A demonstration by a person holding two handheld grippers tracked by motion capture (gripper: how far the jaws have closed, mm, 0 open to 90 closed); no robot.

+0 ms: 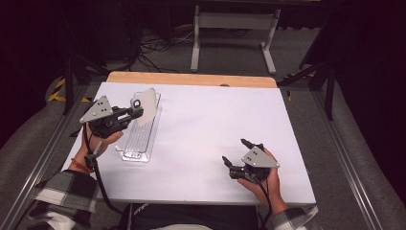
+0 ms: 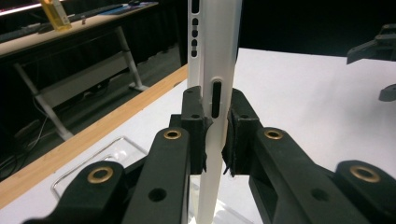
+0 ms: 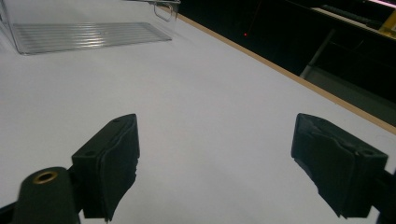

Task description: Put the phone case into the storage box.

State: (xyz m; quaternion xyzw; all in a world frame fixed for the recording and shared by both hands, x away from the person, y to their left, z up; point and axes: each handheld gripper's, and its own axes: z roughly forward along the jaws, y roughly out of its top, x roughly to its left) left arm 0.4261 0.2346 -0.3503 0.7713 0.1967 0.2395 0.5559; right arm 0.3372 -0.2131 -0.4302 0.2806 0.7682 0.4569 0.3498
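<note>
White phone case held edge-on over the clear tray

On the white table (image 1: 201,124), the clear tray (image 1: 139,139) lies at the left; above it the left gripper (image 2: 215,130) clamps the white phone case (image 2: 215,56), its thin edge upright between both pads; the right gripper (image 3: 215,163) rests near the front edge, jaws apart, grasping nothing

The left gripper (image 1: 136,109) is clamping a white phone case (image 1: 145,106), holding it tilted above the clear tray (image 1: 139,139), while the right gripper (image 1: 237,152) is resting open on the white table (image 1: 201,134).
</note>
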